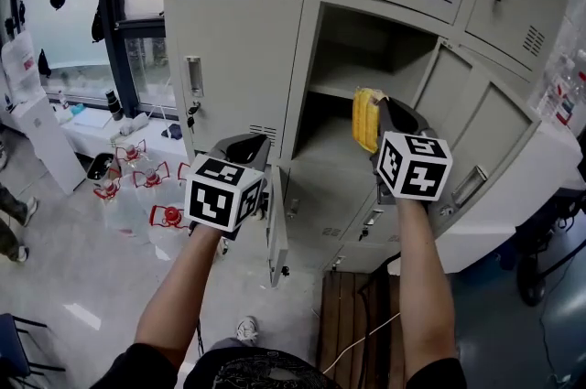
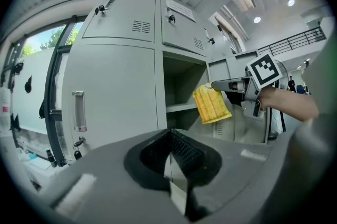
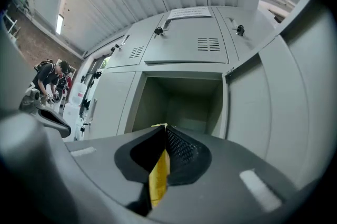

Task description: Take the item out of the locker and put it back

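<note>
Pouch [image 1: 366,119], yellow, hangs pinched in the right gripper [image 1: 382,106] just outside the open locker [image 1: 352,44]; probably best slid in level above the shelf [image 1: 341,91], left gripper [image 1: 249,143] pressed together, empty, beside the locker.

Yellow ribbed packet [image 1: 365,119] — upright in the right claw [image 3: 164,136] — before open locker [image 1: 385,44]
</note>
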The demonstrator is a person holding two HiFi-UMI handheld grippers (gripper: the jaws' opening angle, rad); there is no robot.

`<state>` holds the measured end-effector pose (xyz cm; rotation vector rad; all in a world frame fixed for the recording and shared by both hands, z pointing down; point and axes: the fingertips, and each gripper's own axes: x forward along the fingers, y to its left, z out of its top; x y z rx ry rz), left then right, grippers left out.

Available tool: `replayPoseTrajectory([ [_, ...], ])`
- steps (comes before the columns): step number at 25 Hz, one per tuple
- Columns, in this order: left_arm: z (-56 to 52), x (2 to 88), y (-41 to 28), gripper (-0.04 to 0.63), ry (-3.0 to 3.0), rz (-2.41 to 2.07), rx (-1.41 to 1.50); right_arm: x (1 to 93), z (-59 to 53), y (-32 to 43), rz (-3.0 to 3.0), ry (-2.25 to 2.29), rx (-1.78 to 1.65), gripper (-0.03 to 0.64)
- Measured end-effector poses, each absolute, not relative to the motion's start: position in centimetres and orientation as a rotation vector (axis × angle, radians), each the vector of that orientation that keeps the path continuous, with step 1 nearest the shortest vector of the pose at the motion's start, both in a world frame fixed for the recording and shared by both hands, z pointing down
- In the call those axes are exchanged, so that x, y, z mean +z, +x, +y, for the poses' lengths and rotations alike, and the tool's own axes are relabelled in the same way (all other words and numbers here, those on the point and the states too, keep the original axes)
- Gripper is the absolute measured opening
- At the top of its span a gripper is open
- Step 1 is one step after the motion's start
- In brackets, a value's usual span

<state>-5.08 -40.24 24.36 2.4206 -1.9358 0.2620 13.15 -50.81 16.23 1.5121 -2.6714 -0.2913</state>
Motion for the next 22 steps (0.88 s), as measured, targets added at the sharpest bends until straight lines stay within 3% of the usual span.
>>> replayPoseTrajectory([
  [22, -29.5, 29.2, -3.9, 0.002, 2.234, -2.044, 0.306, 21.6, -39.6, 15.7, -2.812, 1.381, -0.120, 0.029],
])
